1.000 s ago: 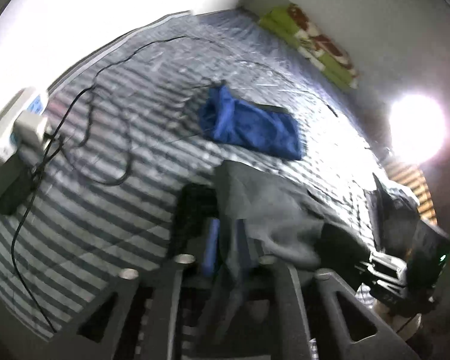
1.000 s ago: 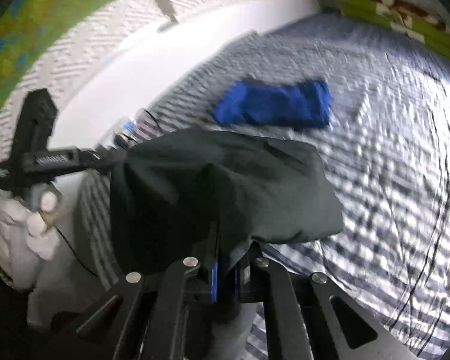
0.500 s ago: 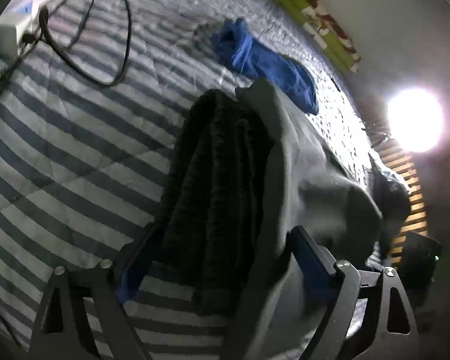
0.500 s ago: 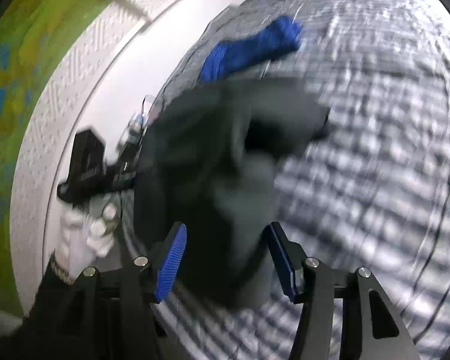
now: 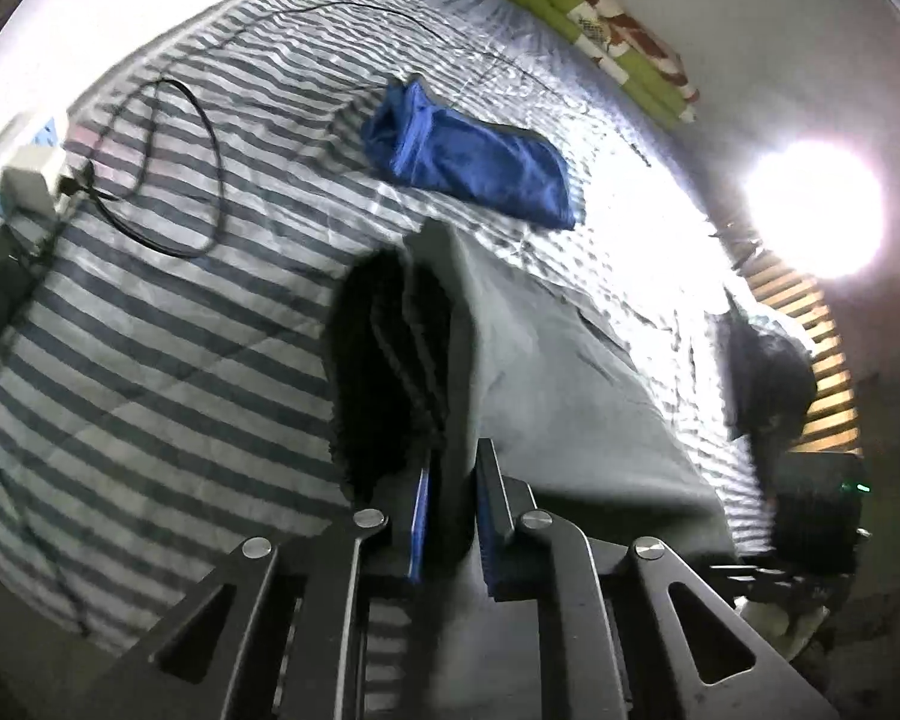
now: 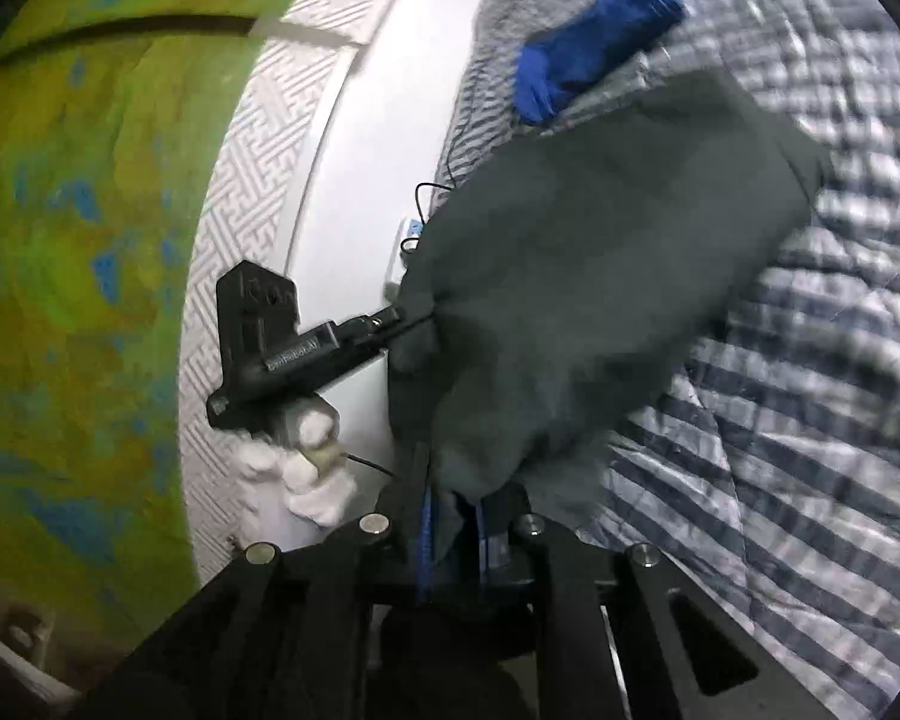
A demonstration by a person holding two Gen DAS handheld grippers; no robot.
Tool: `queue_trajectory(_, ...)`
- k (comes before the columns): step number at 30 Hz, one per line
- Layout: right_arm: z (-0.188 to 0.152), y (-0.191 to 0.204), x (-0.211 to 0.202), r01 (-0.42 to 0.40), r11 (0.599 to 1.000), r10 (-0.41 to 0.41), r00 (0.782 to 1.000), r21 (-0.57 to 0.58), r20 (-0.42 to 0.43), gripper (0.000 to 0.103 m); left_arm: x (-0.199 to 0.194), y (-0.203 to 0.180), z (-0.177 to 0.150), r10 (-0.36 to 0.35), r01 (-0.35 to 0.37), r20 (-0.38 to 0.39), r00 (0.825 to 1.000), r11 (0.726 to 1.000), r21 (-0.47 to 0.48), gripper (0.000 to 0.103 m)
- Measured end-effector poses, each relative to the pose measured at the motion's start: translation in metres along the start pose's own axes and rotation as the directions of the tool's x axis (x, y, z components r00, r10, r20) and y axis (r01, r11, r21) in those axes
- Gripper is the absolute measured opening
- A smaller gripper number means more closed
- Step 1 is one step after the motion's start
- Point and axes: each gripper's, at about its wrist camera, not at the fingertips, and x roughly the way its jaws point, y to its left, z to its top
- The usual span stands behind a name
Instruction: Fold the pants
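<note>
So the dark grey soft-fabric pants [image 5: 546,396] look already doubled over at least once, and they're bunched up and held off the blue-and-white striped quilted bedspread [image 5: 168,360] at one end while the rest drapes down onto it, so I'd call this mid-fold: I'd guess the remaining job is laying them flat and squaring the edges, maybe one more fold. The left gripper [image 5: 450,498] has its jaws just closed in on a thick fold of the pants edge, blue pads pressing the cloth from both sides. Same story with the right gripper [image 6: 453,531]: jaws just came together and they're pinching a hanging corner of the same pants. From the right wrist view you can see the left tool out to the side, clamped on the far edge, with a white-gloved hand [image 6: 306,456] under it. Count-wise: one pair of grey pants in play, one bright blue folded garment [image 5: 474,162] lying on the bedspread just beyond the pants, two grippers, one black cable [image 5: 174,162] looped on the bedspread off to the left of the pants, and one green patterned pillow or folded blanket [image 5: 600,30] at the far edge of the bedspread.
</note>
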Motion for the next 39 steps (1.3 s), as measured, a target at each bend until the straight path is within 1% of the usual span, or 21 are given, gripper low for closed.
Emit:
queue_trajectory(1,-0.005,0.009,0.0,0.107,0.99,-0.107,0.994,-0.092,-0.001,0.017,0.002,0.001,0.0,0.058,-0.058,-0.017,0.998,0.998,0.015,0.03)
queue_trajectory(2,-0.011,0.012,0.004,0.194,0.968,-0.199,0.98,-0.158,-0.017,0.02,0.007,0.002,-0.002,0.117,-0.115,-0.054,0.992,0.993,0.036,0.052)
queue_trajectory(3,-0.016,0.011,0.007,0.233,0.954,-0.244,0.969,-0.188,-0.038,0.034,0.009,0.003,-0.003,0.149,-0.146,-0.059,0.987,0.988,0.05,0.059)
queue_trajectory(4,-0.02,0.006,0.008,0.255,0.947,-0.272,0.96,-0.197,-0.063,0.039,0.007,0.004,-0.005,0.164,-0.162,-0.039,0.986,0.985,0.056,0.065)
queue_trajectory(8,-0.021,-0.025,-0.016,0.252,0.962,-0.254,0.967,-0.108,-0.003,0.043,0.009,0.01,0.004,0.096,-0.096,-0.004,0.995,0.995,0.007,0.073)
queue_trajectory(14,0.016,-0.076,-0.051,0.113,0.986,-0.126,0.985,0.121,0.114,0.062,0.043,0.021,0.032,0.033,-0.034,-0.014,0.999,0.998,-0.057,0.082)
queue_trajectory(19,0.06,-0.111,-0.015,0.068,0.965,-0.089,0.993,0.253,0.072,0.062,0.083,0.026,0.047,0.028,-0.031,-0.04,0.999,0.997,-0.077,0.079)
queue_trajectory(21,0.074,-0.117,-0.003,0.036,0.963,-0.061,0.995,0.267,0.084,0.059,0.091,0.023,0.046,0.052,-0.053,-0.021,0.998,0.997,-0.058,0.073)
queue_trajectory(23,0.085,-0.103,0.009,0.068,0.977,-0.087,0.993,0.202,0.084,0.038,0.092,0.019,0.045,0.079,-0.079,0.003,0.997,0.997,-0.026,0.061)
queue_trajectory(24,0.089,-0.094,0.015,0.115,0.981,-0.128,0.989,0.154,0.077,0.015,0.088,0.016,0.044,0.086,-0.086,0.02,0.996,0.996,-0.014,0.055)
queue_trajectory(25,0.096,-0.083,0.019,0.164,0.983,-0.171,0.982,0.086,0.081,0.012,0.082,0.015,0.043,0.087,-0.087,0.045,0.995,0.996,-0.011,0.037)
queue_trajectory(26,0.093,-0.057,0.016,0.238,0.97,-0.23,0.965,-0.051,0.128,0.011,0.07,0.014,0.041,0.071,-0.07,0.09,0.993,0.997,-0.017,0.019)
queue_trajectory(27,0.087,-0.036,0.013,0.292,0.942,-0.263,0.948,-0.164,0.178,0.011,0.062,0.012,0.039,0.045,-0.044,0.127,0.991,0.999,-0.012,0.017)
queue_trajectory(28,0.076,-0.009,0.009,0.363,0.879,-0.292,0.922,-0.31,0.253,0.011,0.053,0.007,0.035,0.037,-0.038,0.186,0.982,0.999,0.001,0.017)
queue_trajectory(30,0.058,0.022,0.009,0.478,0.741,-0.332,0.871,-0.471,0.361,0.011,0.057,-0.001,0.033,0.071,-0.08,0.214,0.974,0.996,0.033,0.022)
queue_trajectory(31,0.056,0.022,0.013,0.516,0.708,-0.371,0.853,-0.483,0.367,0.013,0.065,-0.001,0.035,0.099,-0.105,0.184,0.978,0.994,0.021,0.029)
queue_trajectory(32,0.062,0.014,0.02,0.556,0.692,-0.437,0.831,-0.46,0.345,0.017,0.075,0.003,0.039,0.12,-0.121,0.14,0.983,0.993,-0.005,0.044)
queue_trajectory(33,0.068,0.004,0.024,0.59,0.687,-0.497,0.807,-0.423,0.318,0.027,0.076,0.008,0.042,0.117,-0.113,0.123,0.985,0.993,-0.039,0.049)
queue_trajectory(35,0.08,-0.019,0.016,0.657,0.691,-0.603,0.754,-0.304,0.259,0.031,0.062,0.017,0.043,0.082,-0.069,0.151,0.985,0.993,-0.092,0.062)
queue_trajectory(36,0.082,-0.03,0.004,0.645,0.726,-0.599,0.763,-0.239,0.242,0.031,0.052,0.019,0.041,0.074,-0.059,0.168,0.983,0.994,-0.095,0.065)
queue_trajectory(39,0.07,-0.044,-0.03,0.561,0.817,-0.526,0.819,-0.132,0.228,0.033,0.025,0.026,0.031,0.076,-0.066,0.182,0.98,0.996,-0.065,0.068)
